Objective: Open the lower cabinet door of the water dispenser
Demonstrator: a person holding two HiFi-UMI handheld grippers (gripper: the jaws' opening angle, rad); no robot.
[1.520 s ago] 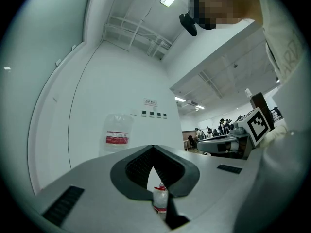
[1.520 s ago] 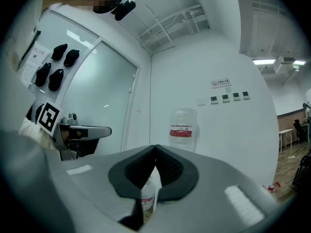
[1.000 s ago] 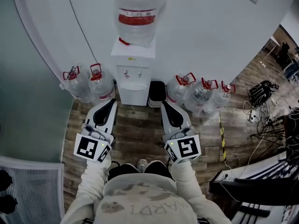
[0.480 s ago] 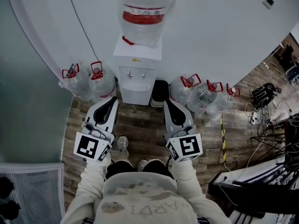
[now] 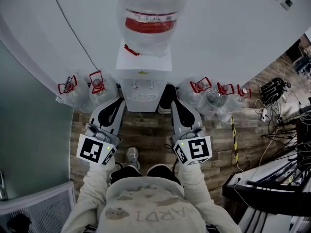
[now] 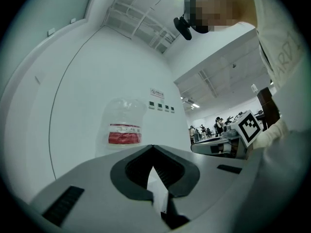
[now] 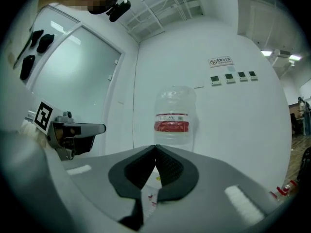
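White wall upper frame, water dispenser centre. Jaws of left gripper, right gripper pressed together, empty. I'd drop low, part one pair, hook door edge.

White boxy water dispenser, and the clear plastic bottle on top wears a red band. Clear floor jugs, red handles. Brown wood-plank floor with a yellow-and-black striped strip. Left gripper and right gripper: pale grey, black-lined, with black-and-white square markers.
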